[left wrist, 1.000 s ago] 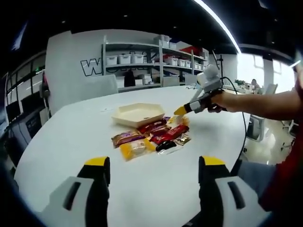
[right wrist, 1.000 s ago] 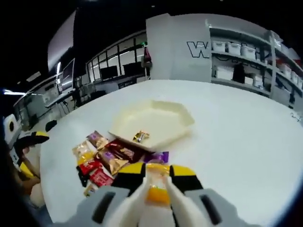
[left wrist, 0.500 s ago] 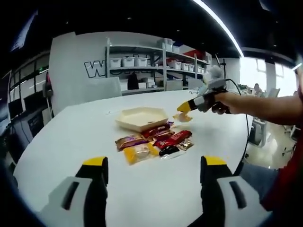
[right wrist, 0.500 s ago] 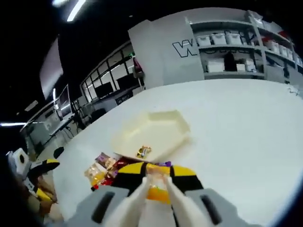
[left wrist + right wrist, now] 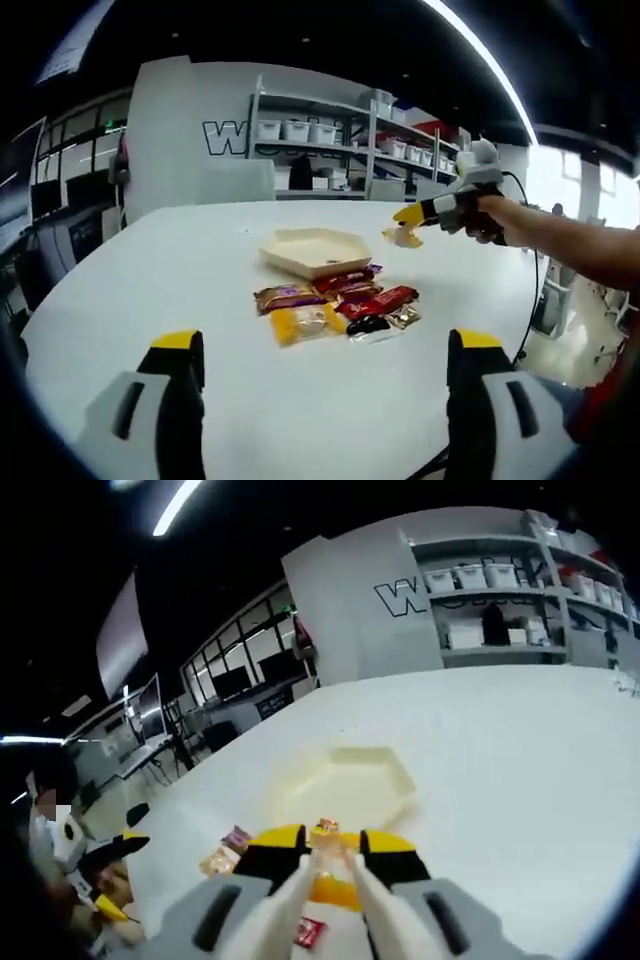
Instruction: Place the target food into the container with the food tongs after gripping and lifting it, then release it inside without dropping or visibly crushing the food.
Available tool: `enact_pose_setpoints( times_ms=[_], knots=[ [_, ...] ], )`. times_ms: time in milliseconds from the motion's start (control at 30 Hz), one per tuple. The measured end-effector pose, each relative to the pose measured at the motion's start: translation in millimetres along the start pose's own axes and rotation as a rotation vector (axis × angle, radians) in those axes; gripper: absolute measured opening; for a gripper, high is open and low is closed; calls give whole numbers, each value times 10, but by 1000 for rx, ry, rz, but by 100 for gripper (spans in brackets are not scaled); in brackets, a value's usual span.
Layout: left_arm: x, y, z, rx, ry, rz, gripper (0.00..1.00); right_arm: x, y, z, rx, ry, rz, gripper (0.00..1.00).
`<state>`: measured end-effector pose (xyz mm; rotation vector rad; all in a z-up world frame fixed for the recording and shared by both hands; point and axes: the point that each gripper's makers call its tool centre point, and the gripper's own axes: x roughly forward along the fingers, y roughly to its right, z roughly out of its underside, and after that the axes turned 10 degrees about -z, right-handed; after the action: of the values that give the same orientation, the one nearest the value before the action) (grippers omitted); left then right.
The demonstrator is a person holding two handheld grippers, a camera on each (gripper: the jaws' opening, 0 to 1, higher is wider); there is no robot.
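Open-plan office or lab space: large white round table (image 5: pixel 150 290), metal shelving (image 5: pixel 330 150) with white storage bins (image 5: pixel 295 131), wall lettering (image 5: pixel 225 137), glass-walled rooms with monitors (image 5: pixel 235 680), ceiling strip light (image 5: pixel 480 60)

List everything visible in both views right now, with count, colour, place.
table: 1, white, round-edged, under everything.
container: 1, cream, hexagonal tray, mid-table behind the snack pile; one small wrapped piece lies inside, seen in the right gripper view.
snack packets: a cluster, exact count unclear, brown, red, yellow, black, gold and purple wrappers, on the table just in front of the container.
held snack: 1, yellow-orange, in the air to the right of the container, pinched in the tongs.
food tongs: 1 pair, whitish, clamped in the right gripper.
shelving: 1 rack, with white bins, against the far wall.
left gripper: yellow-tipped jaws wide apart, above bare table.
right gripper: shut on the tongs.
person's hand: holds the right gripper.
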<state>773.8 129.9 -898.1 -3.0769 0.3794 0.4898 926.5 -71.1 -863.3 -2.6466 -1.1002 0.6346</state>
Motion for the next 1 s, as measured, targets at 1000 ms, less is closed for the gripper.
enact_pose_setpoints(
  times_ms=[1000],
  knots=[
    [-18,-19,-90,74,-11,-2,99,430,-183,-415,-93,3,-65,16]
  ],
)
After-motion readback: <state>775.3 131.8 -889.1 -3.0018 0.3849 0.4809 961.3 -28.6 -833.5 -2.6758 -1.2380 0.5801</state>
